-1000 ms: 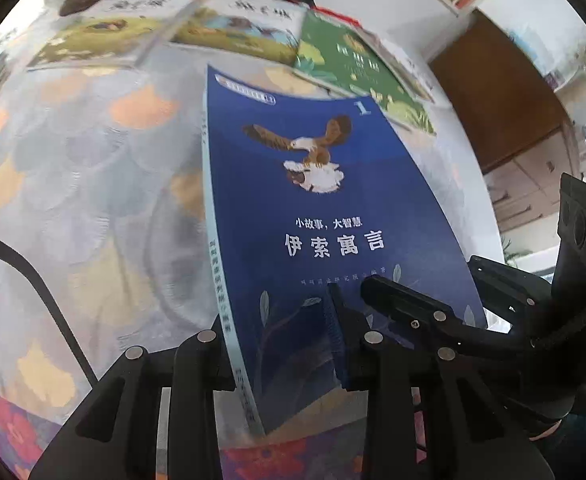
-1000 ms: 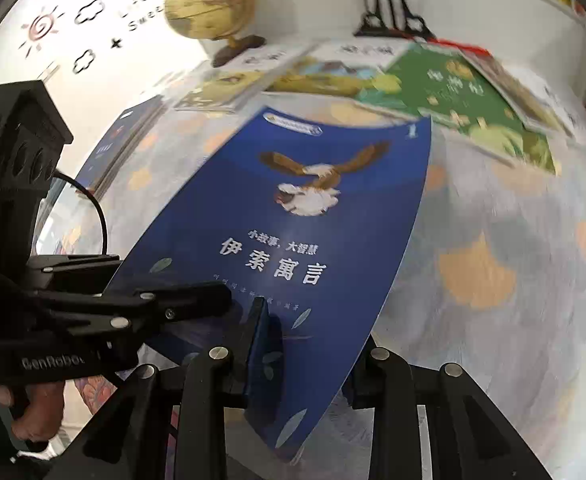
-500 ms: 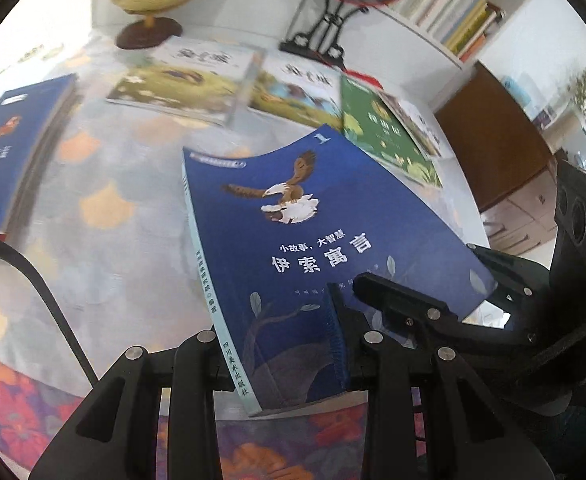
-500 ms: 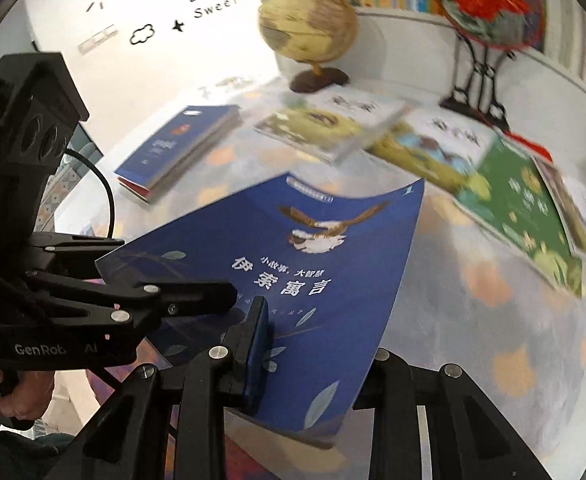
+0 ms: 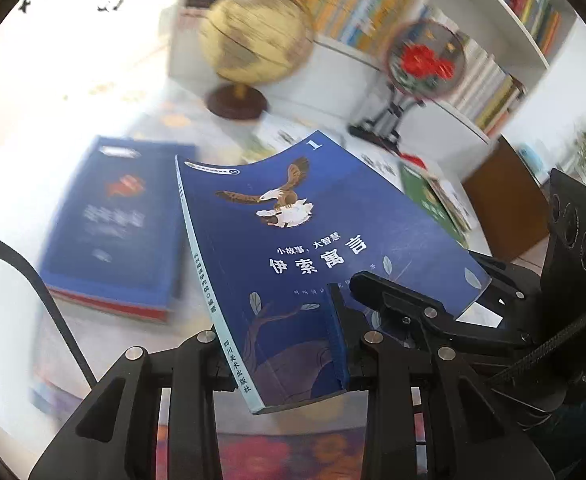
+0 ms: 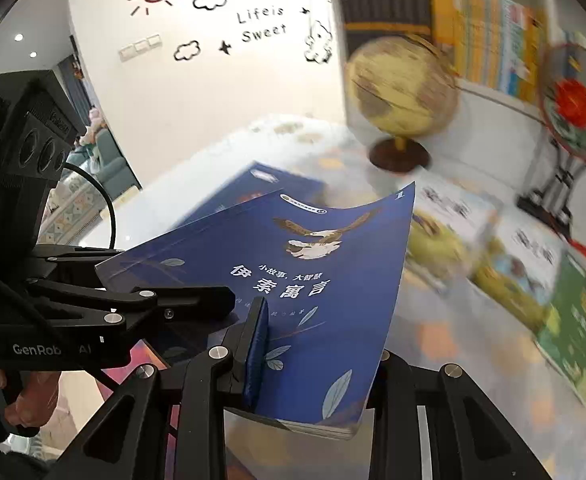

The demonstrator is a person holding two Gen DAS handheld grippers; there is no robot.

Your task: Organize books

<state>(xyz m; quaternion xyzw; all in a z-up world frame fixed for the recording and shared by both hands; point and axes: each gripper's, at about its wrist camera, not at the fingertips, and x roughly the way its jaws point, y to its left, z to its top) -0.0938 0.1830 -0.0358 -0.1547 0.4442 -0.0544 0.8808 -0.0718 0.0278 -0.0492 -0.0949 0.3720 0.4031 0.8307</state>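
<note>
1. The tabletop (image 6: 473, 364), under a pale leaf-patterned cloth, carries a row of picture books (image 6: 505, 264) on its right side and a blue stack (image 5: 109, 232) on its left.
2. The globe (image 5: 253, 36) and a red fan on a stand (image 5: 425, 60) stand at the back, in front of the bookshelf (image 5: 489, 64); a wide swing toward them could knock either over.
3. The blue eagle book (image 5: 313, 248) is in the air above the tabletop, just beside the blue stack, its far edge sagging.
4. The left hand-held gripper (image 5: 281, 364) pinches its spine corner, and the right hand-held gripper (image 6: 317, 360) pinches the opposite near corner, both narrowed onto the book.
5. Risk: held only at the near edge, the soft cover could bend further or slip out if the two pull apart.
</note>
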